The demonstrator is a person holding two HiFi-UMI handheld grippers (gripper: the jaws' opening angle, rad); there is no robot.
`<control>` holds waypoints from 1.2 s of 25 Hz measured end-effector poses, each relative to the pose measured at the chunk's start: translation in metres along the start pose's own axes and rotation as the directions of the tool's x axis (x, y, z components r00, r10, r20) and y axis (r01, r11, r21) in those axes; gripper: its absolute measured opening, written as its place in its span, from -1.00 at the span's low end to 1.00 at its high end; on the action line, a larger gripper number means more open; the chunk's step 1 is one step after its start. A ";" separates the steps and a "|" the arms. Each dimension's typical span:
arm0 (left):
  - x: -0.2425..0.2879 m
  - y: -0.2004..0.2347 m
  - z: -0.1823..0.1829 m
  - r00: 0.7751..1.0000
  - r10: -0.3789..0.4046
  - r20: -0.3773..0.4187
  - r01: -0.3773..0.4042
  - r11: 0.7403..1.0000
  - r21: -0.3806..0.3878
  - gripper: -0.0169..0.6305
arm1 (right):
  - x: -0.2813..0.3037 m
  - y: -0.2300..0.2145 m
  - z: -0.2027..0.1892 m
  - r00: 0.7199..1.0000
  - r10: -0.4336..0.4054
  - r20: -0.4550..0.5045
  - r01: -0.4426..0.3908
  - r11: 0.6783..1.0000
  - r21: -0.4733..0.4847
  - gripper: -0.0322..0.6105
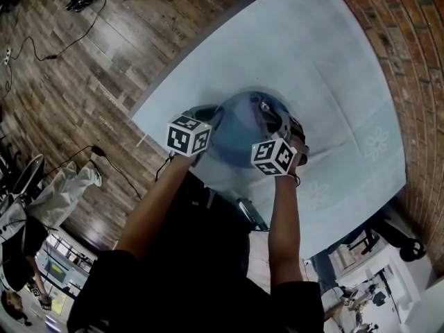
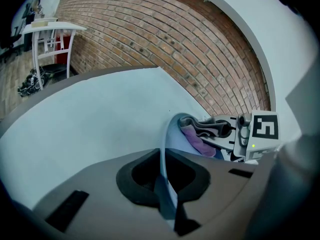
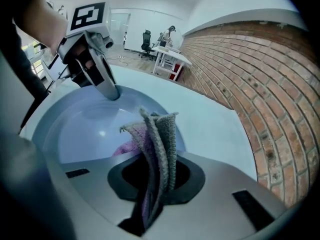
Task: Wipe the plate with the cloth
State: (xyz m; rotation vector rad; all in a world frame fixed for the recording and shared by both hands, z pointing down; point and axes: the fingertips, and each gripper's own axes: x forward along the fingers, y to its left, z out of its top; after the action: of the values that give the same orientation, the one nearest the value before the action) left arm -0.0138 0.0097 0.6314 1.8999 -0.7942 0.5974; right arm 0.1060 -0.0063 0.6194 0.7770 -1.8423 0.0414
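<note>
A pale blue plate [image 1: 239,134] is held tilted over the light table, its rim [image 2: 163,154] pinched edge-on in my left gripper [image 2: 162,196], which is shut on it. My right gripper [image 3: 150,204] is shut on a folded grey and purple cloth [image 3: 157,144] that sticks up between its jaws and rests against the plate's inner face [image 3: 90,129]. From the left gripper view the cloth [image 2: 197,134] lies on the plate with the right gripper [image 2: 235,134] behind it. In the head view both marker cubes [image 1: 189,135] [image 1: 274,157] flank the plate.
The table wears a pale blue cloth [image 1: 333,75] and runs along a brick wall [image 1: 409,54]. Wooden floor [image 1: 76,82] with cables lies to the left. A white stand [image 2: 47,39] and office chairs [image 3: 146,36] are far off.
</note>
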 end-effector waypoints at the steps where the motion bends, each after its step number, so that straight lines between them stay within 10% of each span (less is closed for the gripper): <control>1: 0.000 0.000 0.000 1.000 0.000 0.000 0.000 1.000 0.000 -0.82 | 0.000 -0.001 0.000 1.000 -0.011 -0.007 0.011 1.000 0.000 -0.72; 17: -0.004 -0.001 0.000 1.000 0.008 0.008 -0.008 1.000 0.006 -0.82 | -0.028 0.012 -0.044 0.985 -0.054 -0.166 0.060 0.998 0.029 -0.72; 30: -0.004 -0.002 -0.001 0.999 0.025 0.022 -0.025 1.000 0.002 -0.82 | -0.063 0.100 -0.045 0.971 0.177 -0.162 -0.152 0.976 0.154 -0.72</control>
State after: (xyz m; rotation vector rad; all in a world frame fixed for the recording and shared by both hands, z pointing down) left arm -0.0152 0.0125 0.6274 1.9043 -0.8335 0.5939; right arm 0.1037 0.1201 0.6177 0.6917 -1.7448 0.3399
